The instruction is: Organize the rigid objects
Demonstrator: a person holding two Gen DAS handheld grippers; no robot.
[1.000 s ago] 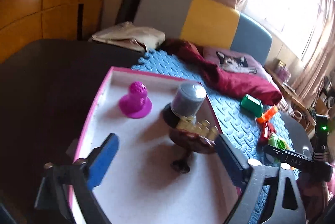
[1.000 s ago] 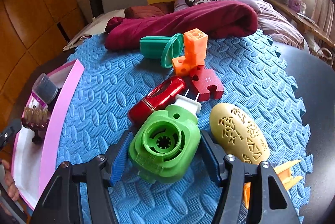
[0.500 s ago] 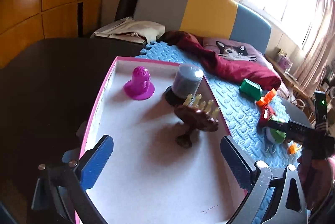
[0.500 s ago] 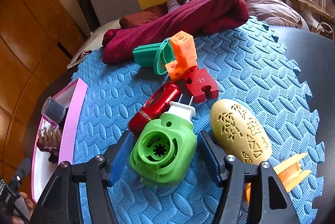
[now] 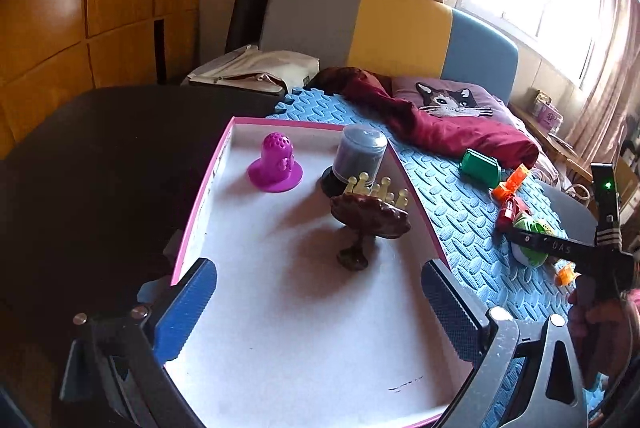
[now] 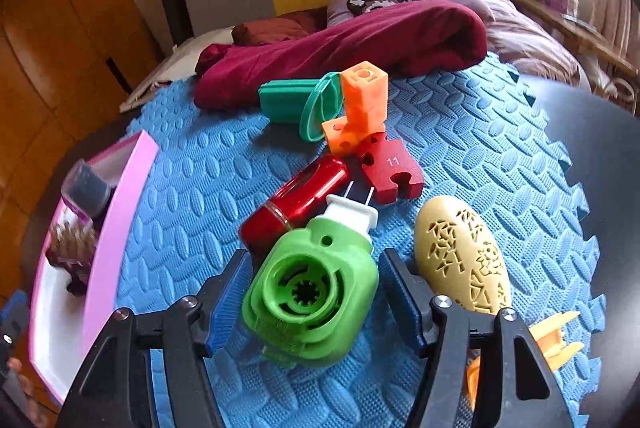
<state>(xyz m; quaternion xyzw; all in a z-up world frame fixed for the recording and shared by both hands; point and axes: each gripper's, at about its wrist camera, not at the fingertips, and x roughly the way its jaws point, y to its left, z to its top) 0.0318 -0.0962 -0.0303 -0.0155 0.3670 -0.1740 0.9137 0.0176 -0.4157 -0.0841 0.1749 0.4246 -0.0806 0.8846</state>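
Left wrist view gives you the biggest things first: a blue foam mat (image 5: 452, 195) with an embossed oval pattern, and on it a shallow pink-walled tray (image 5: 208, 183) with a smooth white floor. Your left gripper (image 5: 318, 302) hangs over the tray's near end, jaws wide with nothing between them. Ahead of the jaws three things stand in the tray: a grey cylinder with a domed cap (image 5: 358, 157) at the far right, a purple bell-shaped piece with a dimpled top (image 5: 275, 163) to the left, and nearest, a dark brown stand with pale yellow pegs (image 5: 368, 218).

Right wrist view puts your right gripper (image 6: 316, 302) on the mat, jaws wide around a glossy green plastic plug (image 6: 310, 292) with a white end; the blue pads sit just beside its sides, and you cannot tell whether they touch it. Past the jaws lie one shiny red tube (image 6: 298, 203), one flat red piece marked 11 (image 6: 390, 167), one teal ribbed piece (image 6: 298, 103) and one stack of orange cubes (image 6: 360, 107). Right of the jaws rests one tan oval shell with cut-out patterns (image 6: 464, 262).
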